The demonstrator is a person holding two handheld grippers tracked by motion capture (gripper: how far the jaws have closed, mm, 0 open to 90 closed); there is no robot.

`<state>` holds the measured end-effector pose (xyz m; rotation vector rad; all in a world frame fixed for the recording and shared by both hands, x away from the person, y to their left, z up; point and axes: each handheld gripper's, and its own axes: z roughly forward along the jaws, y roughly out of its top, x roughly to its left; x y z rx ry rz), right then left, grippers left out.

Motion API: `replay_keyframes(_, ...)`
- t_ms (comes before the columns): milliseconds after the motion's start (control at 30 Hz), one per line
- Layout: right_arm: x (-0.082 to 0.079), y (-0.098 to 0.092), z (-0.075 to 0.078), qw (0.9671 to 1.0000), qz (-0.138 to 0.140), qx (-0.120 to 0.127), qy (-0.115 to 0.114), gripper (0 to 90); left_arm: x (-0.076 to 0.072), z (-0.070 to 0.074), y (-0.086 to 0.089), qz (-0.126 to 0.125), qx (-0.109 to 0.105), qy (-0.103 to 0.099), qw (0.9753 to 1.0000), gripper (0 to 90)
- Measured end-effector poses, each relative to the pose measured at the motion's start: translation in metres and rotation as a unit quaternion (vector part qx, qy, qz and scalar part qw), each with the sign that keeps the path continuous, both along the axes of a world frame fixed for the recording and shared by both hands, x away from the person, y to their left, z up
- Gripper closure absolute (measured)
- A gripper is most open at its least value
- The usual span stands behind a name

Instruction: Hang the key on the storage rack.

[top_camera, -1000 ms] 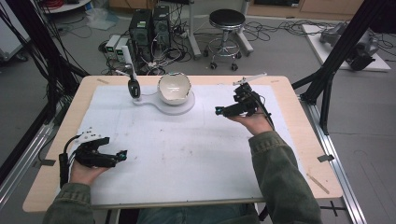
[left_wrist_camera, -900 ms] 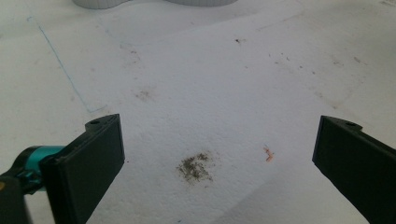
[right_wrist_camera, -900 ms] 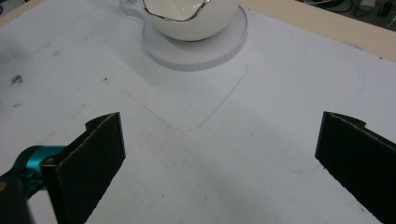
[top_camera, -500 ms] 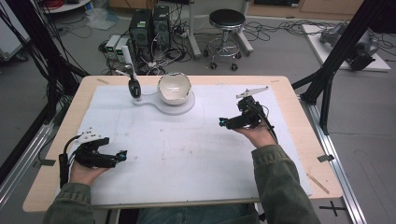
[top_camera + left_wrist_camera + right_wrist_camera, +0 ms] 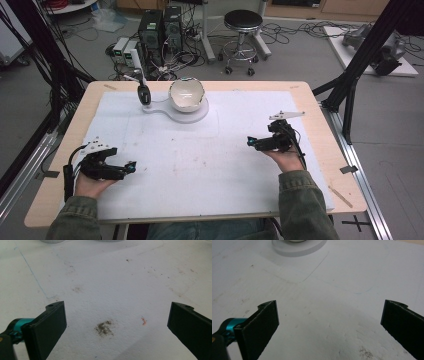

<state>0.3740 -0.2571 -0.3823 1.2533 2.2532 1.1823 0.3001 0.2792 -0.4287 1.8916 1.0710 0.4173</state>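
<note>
Left hand-held gripper (image 5: pixel 131 166): I hold it low at the near left of the desk (image 5: pixel 320 145), jaws spread wide, nothing between them; it points right along the white mat (image 5: pixel 210 165).
Right hand-held gripper (image 5: pixel 251 142): at mid right, jaws spread wide and empty, aimed left and slightly far toward the bowl.
Mat under jaws: bare but for a grey smudge (image 5: pixel 104 328) and a small red fleck (image 5: pixel 144 320) just ahead of the left jaws.
Bowl (image 5: pixel 186 94): far centre, tilted on its side on a round white base (image 5: pixel 192 113), well apart from both grippers.
Black tool (image 5: pixel 144 94): upright just left of the bowl, on the same base; what it is I cannot tell.
Risk, bowl: I judge that it could roll or slide off the base if a jaw pushes its rim.
Risk, tool: a reach from the left could knock it over.
Obstructions: none between grippers and bowl.
Beyond the desk: stool (image 5: pixel 242 24), computer towers (image 5: pixel 160 27), loose cables on the floor.
</note>
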Motion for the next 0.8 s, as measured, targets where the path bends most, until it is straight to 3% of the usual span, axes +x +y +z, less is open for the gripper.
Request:
replay_keyframes(167, -0.014, -0.021, -0.01, 0.9985, -0.028, 0.022, -0.04, 0.5, 0.0, 0.0, 0.001, 0.001, 0.0, 0.0, 1.0, 2.7)
replay_keyframes(267, -0.026, -0.03, -0.014, 0.9948, -0.054, 0.029, -0.082, 0.5, 0.0, 0.0, 0.002, 0.002, 0.0, -0.002, 1.0, 2.7)
replay_keyframes(400, -0.038, -0.035, -0.017, 0.9911, -0.063, 0.028, -0.114, 0.5, 0.001, 0.0, 0.002, 0.001, 0.002, 0.0, 1.0, 2.7)
replay_keyframes(533, -0.044, -0.035, -0.022, 0.9901, -0.064, 0.014, -0.124, 0.5, 0.001, 0.0, 0.002, 0.001, 0.003, 0.0, 1.0, 2.7)
replay_keyframes(800, -0.049, -0.043, -0.029, 0.9907, -0.066, 0.033, -0.115, 0.5, 0.001, 0.0, 0.002, 0.002, 0.003, 0.0, 1.0, 2.7)
